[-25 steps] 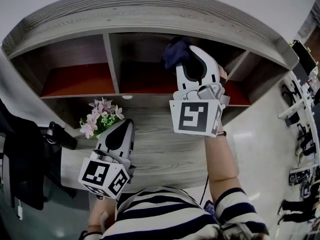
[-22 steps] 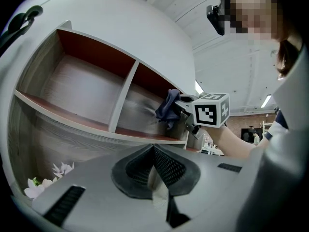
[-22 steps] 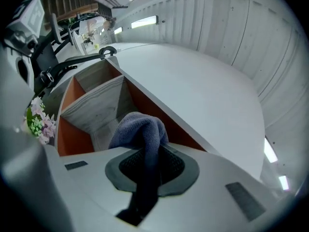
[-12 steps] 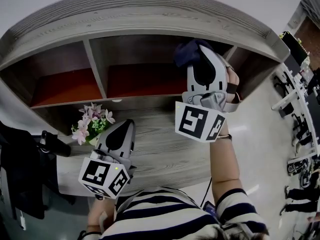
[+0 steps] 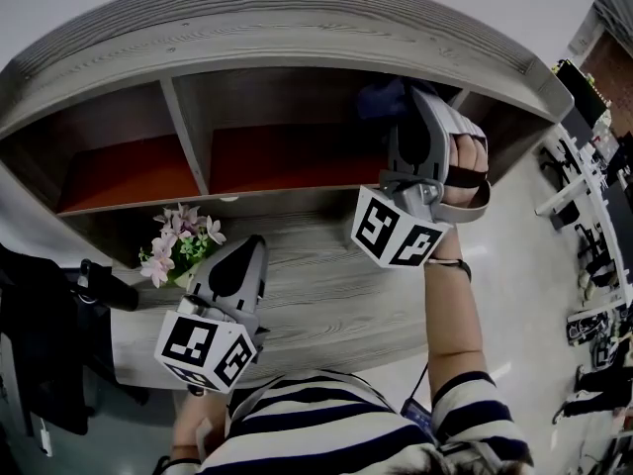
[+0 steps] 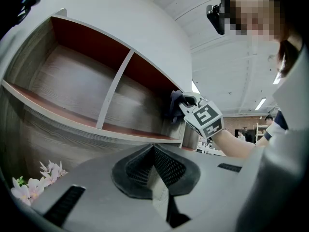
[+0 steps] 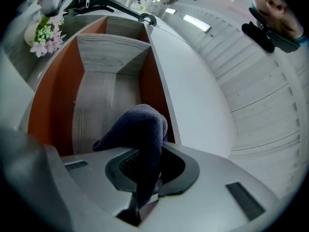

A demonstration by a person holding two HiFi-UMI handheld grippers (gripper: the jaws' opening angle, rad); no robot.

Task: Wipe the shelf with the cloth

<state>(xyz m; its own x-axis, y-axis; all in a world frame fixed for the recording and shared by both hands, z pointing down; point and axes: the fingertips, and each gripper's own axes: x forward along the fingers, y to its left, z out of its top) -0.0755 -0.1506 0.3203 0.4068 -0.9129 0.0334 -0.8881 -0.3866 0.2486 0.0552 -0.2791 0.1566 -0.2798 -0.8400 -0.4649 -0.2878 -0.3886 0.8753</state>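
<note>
Cloth [image 7: 140, 129]: dark blue, terry-textured, pinched between the jaws of the right gripper [image 7: 145, 154], which are closed tight on its lower fold. The rest bulges up and out past the jaw tips. In the head view the cloth [image 5: 381, 95] sits at upper centre-right, inside the shelf compartment to the right of the upright divider [image 5: 183, 137] and close under the top board. Whether it touches a surface cannot be told. Right gripper [image 5: 410, 102]: raised into that compartment, held by a hand [image 5: 465, 161] through a strap, with its marker cube [image 5: 401, 236] facing the camera. Shelf [image 5: 297, 38]: grey wood-grain boards with red-orange back panels, and a lower board running across the middle of the frame. The right gripper view shows one compartment [image 7: 111, 100] with a grey floor and orange side walls. Left gripper [image 5: 252, 243]: lower left of centre in the head view, over the lower board and well apart from the cloth. Its own view shows the jaws [image 6: 153, 149] pressed together with nothing between them. Artificial flowers [image 5: 178, 240]: pink and white with green leaves, on the lower board just left of the left gripper. Striped shirt [image 5: 326, 424]: bottom centre.
</note>
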